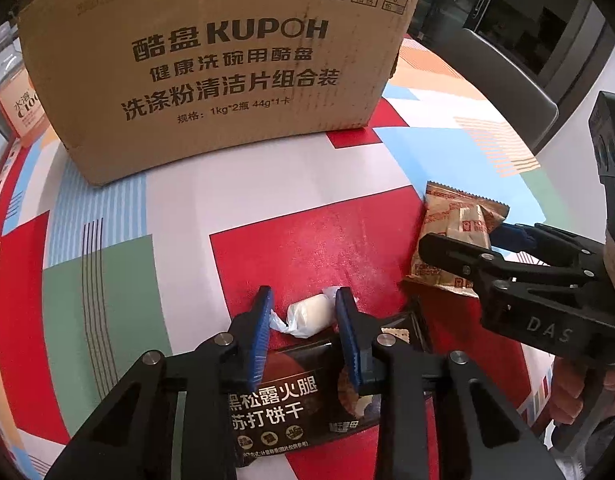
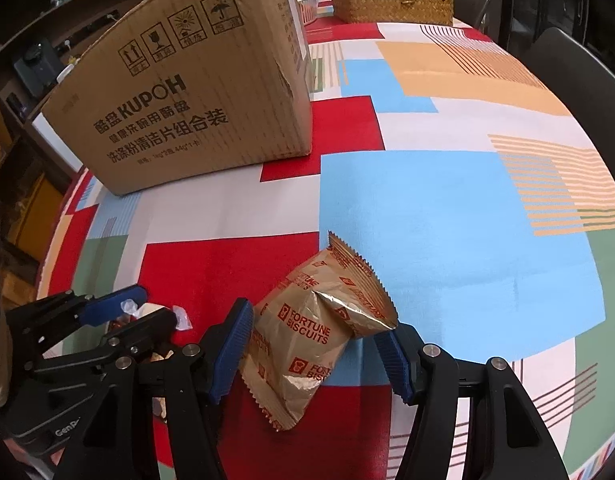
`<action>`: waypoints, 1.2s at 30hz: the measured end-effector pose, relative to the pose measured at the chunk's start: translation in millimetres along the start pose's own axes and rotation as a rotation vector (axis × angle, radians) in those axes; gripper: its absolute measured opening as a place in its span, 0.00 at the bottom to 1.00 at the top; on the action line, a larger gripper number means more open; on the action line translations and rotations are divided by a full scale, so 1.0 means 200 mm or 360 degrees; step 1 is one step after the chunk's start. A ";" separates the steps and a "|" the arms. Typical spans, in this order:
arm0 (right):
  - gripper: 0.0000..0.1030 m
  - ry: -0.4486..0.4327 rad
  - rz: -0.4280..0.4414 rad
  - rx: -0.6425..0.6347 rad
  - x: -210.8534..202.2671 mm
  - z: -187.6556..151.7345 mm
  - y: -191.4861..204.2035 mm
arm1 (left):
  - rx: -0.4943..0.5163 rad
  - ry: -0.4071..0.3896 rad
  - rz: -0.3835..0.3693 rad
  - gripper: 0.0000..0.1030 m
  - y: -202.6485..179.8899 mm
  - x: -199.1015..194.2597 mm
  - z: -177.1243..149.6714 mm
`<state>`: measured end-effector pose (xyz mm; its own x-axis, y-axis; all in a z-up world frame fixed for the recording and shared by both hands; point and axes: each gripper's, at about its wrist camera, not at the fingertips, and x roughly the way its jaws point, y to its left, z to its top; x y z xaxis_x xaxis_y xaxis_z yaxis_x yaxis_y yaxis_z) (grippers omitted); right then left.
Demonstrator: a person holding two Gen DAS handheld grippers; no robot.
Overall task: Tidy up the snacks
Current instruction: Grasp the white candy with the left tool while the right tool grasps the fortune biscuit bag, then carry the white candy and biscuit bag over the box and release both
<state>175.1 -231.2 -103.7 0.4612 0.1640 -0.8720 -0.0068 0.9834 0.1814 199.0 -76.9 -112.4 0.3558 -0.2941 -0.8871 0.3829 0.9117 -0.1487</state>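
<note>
1. On the patchwork tablecloth (image 2: 447, 216), a brown carton (image 1: 211, 68) is standing at the back, printed "KUPOH" above lines of Chinese text, with "1kg*2" and "44g*1" in the small line and four handling symbols along its top edge.
2. Between the blue pads of the left gripper (image 1: 305, 320), a white twist-wrapped candy (image 1: 307, 314) is lying on a red patch; the jaws are standing apart on either side of it, with the right pad at the candy and the left at its twisted end, not visibly squeezing.
3. Under that gripper, a black cracker packet (image 1: 283, 404) with white Chinese lettering is lying flat.
4. Beside it, the right gripper (image 2: 319, 354) is straddling a gold pouch (image 2: 307, 344) marked "FORTUNE BISCUITS" in red; the jaws are wide, and the left pad is touching the pouch's edge while the right pad is standing clear.
5. Left of the carton, a clear bottle (image 1: 11, 92) with an orange label reading "C100" is showing.
6. Far behind, a woven basket (image 2: 391, 2) is sitting on the table.
</note>
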 end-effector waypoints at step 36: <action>0.31 -0.0262 0.0050 -0.0157 -0.30 0.05 0.17 | -0.0005 -0.0383 -0.0053 0.12 0.00 -0.36 0.07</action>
<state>155.7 -208.4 -41.1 0.5982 0.1876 -0.7791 -0.1067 0.9822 0.1546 185.3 -58.9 -42.8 0.5358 -0.3837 -0.7521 0.3953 0.9011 -0.1781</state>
